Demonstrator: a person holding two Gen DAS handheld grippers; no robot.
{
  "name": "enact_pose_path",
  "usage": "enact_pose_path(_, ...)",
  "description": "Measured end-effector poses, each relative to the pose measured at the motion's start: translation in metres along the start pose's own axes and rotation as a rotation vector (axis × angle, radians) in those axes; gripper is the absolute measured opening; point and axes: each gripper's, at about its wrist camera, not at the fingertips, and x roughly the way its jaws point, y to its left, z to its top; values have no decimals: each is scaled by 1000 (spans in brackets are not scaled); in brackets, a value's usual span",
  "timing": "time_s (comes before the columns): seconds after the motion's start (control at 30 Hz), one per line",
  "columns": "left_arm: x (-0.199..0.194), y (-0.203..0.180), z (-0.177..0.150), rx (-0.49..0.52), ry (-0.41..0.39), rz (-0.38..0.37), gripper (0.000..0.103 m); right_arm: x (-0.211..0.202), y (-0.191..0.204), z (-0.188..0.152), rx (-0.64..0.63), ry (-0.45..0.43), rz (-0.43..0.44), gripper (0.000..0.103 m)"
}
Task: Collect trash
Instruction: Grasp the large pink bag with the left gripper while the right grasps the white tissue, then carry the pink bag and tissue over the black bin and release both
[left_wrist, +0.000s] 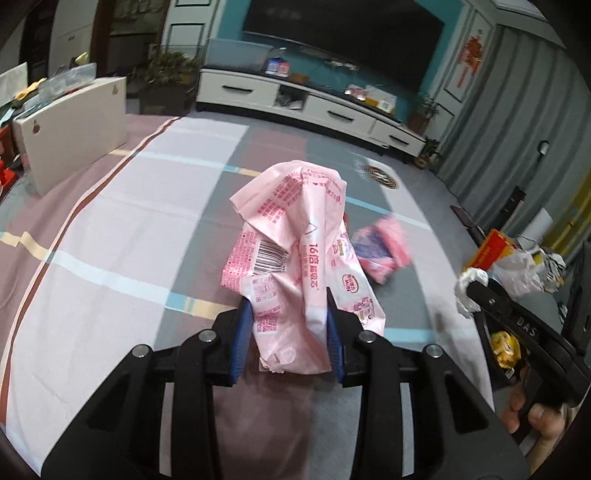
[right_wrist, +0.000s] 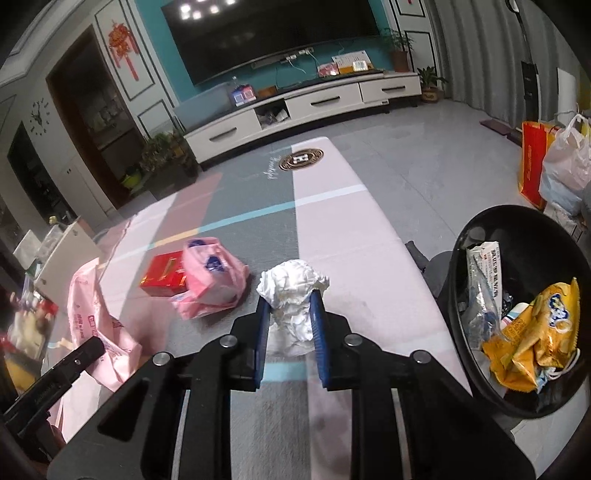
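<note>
1. Both views are dim indoor scenes with a cool, bluish cast.
2. Ceiling lights glare as white spots on the dark television screen (right_wrist: 273, 33).
3. Fisheye distortion bends the edges, and the corners are black.
4. A small pink packet (left_wrist: 380, 251) is smeared by motion blur.
5. The foreground is sharp.

A striped cloth (right_wrist: 332, 229) covers the near surface, a round emblem (right_wrist: 300, 158) at its far end. Beyond stands a white cabinet (right_wrist: 295, 107) under a dark TV (right_wrist: 269, 33). Far left hang a clock (right_wrist: 38, 116) and a red knot (right_wrist: 123, 44).
</note>
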Motion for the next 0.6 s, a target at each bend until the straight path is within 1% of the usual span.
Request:
enact_pose_path(0.17, -11, -21, -9, 51, 1, -74, 36, -27, 11, -7, -57, -48, -12, 23)
enact_pose_path(0.27, -15, -34, -11, 79, -2, -103, 36, -37, 9, -8, -80, -65, -26, 23)
enact_pose_path(0.43, -17, -59, -16, 132, 3, -164, 36, -49, -16, -9, -73, -70, -67, 23)
enact_pose_path(0.5, -19, -78, -20, 175, -2, -176, 37, -57, -31, -8, -53, -83, -83, 23)
enact_pose_path(0.6, -19, -104, -23, 217, 7, -217, 37, -67, -53, -6, -12, -100, -101, 23)
